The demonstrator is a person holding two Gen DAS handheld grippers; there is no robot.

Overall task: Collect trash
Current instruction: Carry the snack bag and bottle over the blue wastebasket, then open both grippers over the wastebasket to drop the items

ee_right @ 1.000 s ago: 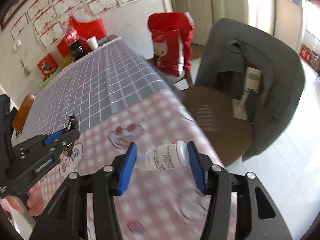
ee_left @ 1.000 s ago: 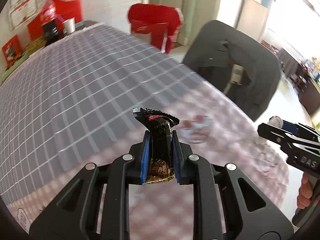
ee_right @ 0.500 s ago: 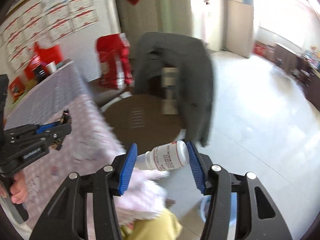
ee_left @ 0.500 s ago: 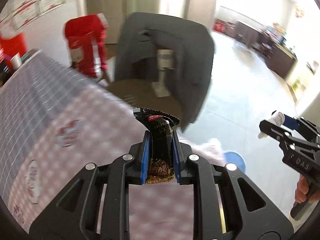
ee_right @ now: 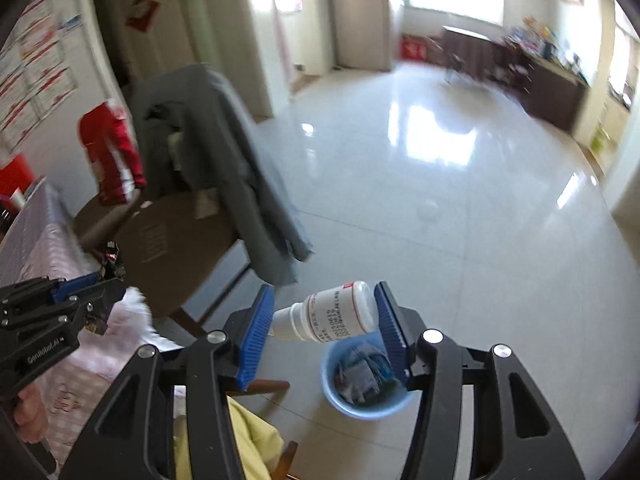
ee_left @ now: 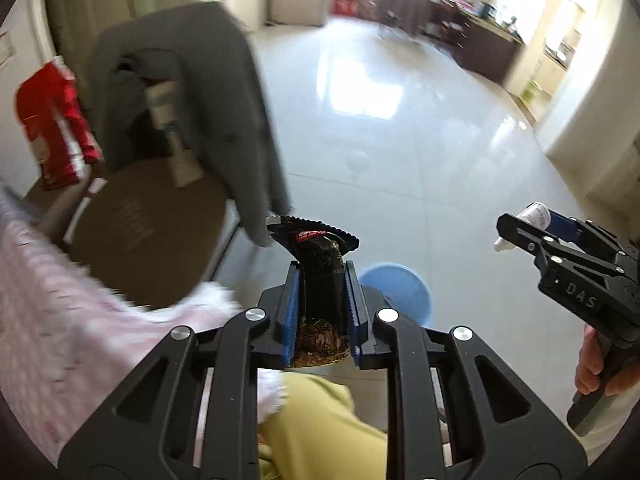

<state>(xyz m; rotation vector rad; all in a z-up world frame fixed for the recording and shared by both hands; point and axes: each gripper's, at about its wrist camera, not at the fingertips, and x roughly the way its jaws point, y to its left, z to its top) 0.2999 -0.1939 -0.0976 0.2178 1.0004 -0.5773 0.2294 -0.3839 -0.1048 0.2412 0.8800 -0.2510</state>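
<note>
L gripper (ee_left: 322,300) is pinching a black snack wrapper (ee_left: 320,272) upright in its jaws; R gripper (ee_right: 326,320) is clamping a white bottle (ee_right: 336,316) sideways — both hanging over the floor. Below, a blue bin (ee_right: 360,404) w/ trash is sitting; beyond, a chair (ee_right: 172,240) w/ grey jacket (ee_right: 216,160).

A glossy pale tiled floor (ee_right: 460,240) carries a blue bin (ee_right: 360,408) holding crumpled wrappers and a brown chair (ee_right: 176,248). The pink-checked surface (ee_left: 52,320) shows at left, blurred.
</note>
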